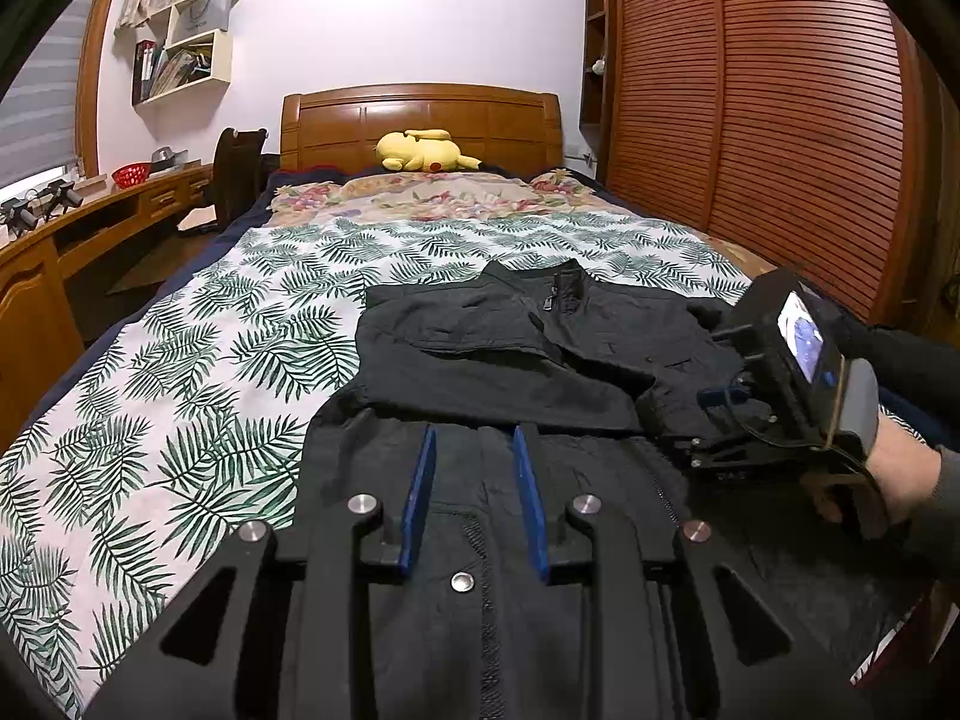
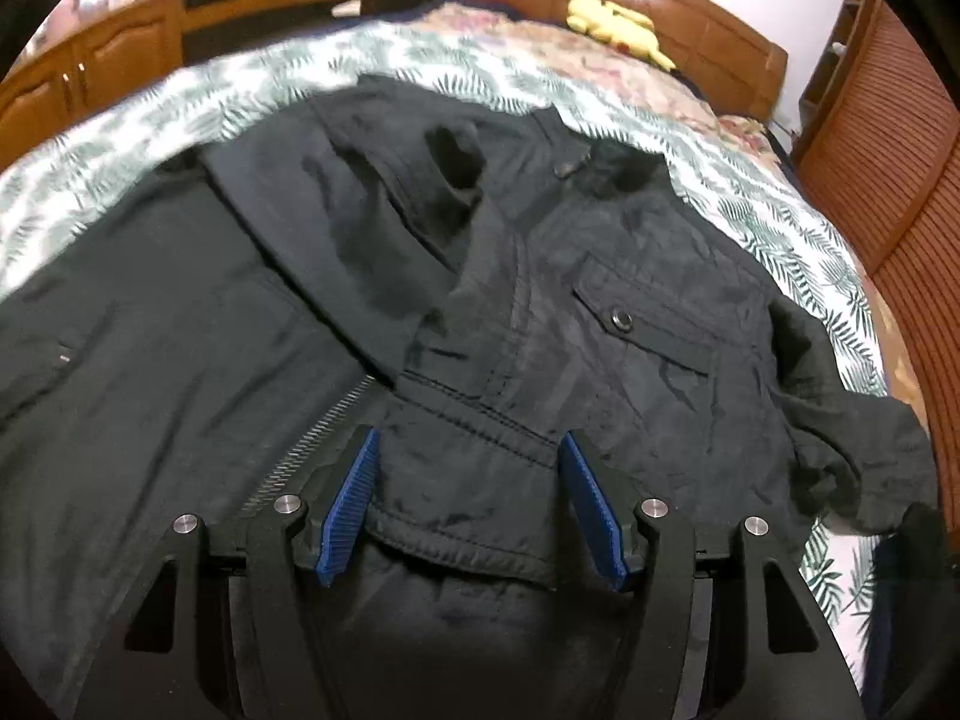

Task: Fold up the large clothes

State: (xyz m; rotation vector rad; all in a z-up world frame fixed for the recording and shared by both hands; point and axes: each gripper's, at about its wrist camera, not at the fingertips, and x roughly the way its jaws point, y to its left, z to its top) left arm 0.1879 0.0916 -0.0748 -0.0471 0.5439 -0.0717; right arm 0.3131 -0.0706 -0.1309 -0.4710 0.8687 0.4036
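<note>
- A black jacket (image 1: 516, 354) lies spread on a bed covered by a white sheet with green fern leaves (image 1: 198, 360).
- The jacket's collar (image 1: 540, 279) points toward the wooden headboard (image 1: 420, 120); one sleeve is folded across the chest.
- The left gripper (image 1: 474, 438) hangs over the lower front of the jacket, its blue pads (image 1: 420, 492) a narrow gap apart. Only flat cloth shows in the gap below them, and nothing is pinched.
- The right gripper (image 2: 471, 450) is low over the jacket near its zip (image 2: 312, 438), the jaws spread wide with a folded hem edge lying between the pads but not clamped.
- In the left wrist view, the right gripper's body (image 1: 786, 378) sits at the jacket's right side, held by a person's hand (image 1: 906, 468).
- A buttoned chest pocket (image 2: 642, 324) faces up.
- A yellow plush toy (image 1: 423, 151) rests against the headboard.
- A slatted wooden wardrobe (image 1: 780, 120) stands right of the bed and a wooden desk (image 1: 90, 228) to the left.
</note>
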